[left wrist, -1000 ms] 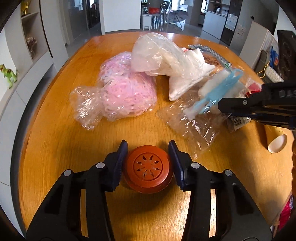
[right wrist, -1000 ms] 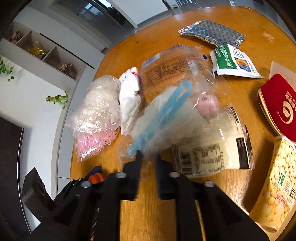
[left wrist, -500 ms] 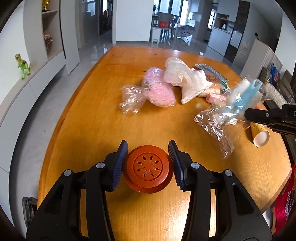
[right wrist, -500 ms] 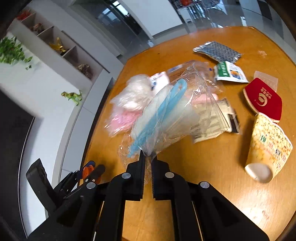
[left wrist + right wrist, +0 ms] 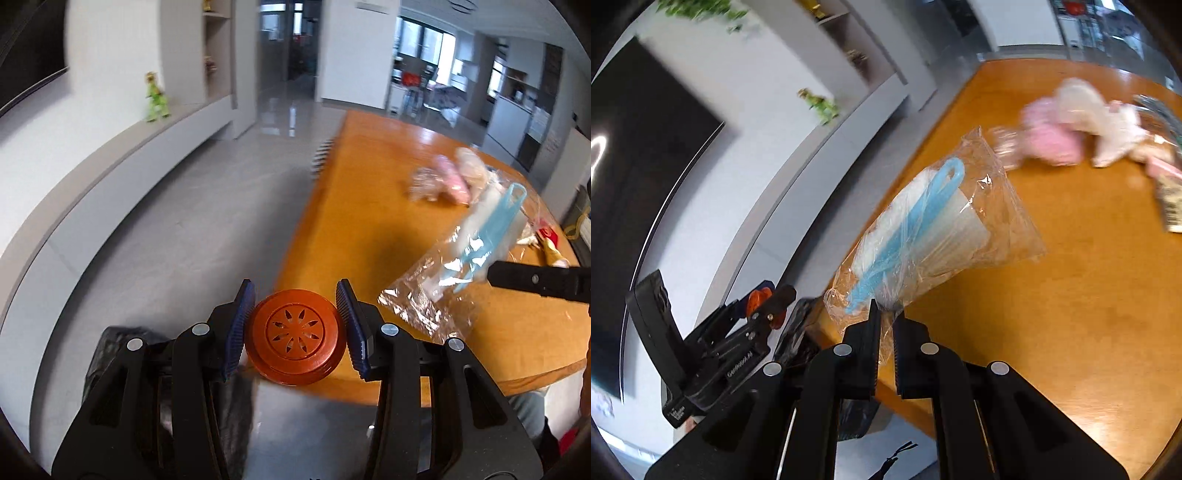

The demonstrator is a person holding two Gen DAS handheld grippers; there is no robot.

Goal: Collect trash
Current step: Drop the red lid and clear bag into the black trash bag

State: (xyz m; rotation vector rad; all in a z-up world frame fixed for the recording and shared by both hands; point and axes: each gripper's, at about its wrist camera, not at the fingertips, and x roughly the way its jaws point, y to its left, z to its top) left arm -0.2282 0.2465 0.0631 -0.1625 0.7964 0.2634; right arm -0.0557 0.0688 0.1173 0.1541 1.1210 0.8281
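Note:
My left gripper (image 5: 295,325) is shut on a round orange-brown lid (image 5: 297,336) with a flower-shaped cut-out, held just past the corner of the wooden table (image 5: 369,221), above a black trash bag (image 5: 110,354) on the floor. My right gripper (image 5: 886,314) is shut on the corner of a clear plastic bag (image 5: 934,225) that holds a blue plastic piece and white stuff; the bag hangs over the table's edge. In the left wrist view that clear bag (image 5: 476,251) and the right gripper's finger (image 5: 535,282) show at right. The left gripper (image 5: 764,306) with the lid shows in the right wrist view.
On the table lie a pink bag (image 5: 1049,140), a white bag (image 5: 1108,125) and printed packets (image 5: 1171,199), all blurred. A grey floor (image 5: 184,221), a low ledge with a green toy dinosaur (image 5: 157,98) and shelves lie to the left. The black trash bag (image 5: 801,325) sits below the table corner.
Both grippers have swung left off the middle of the table towards its corner and the floor, each keeping its load. The rubbish pile now lies far back at the right.

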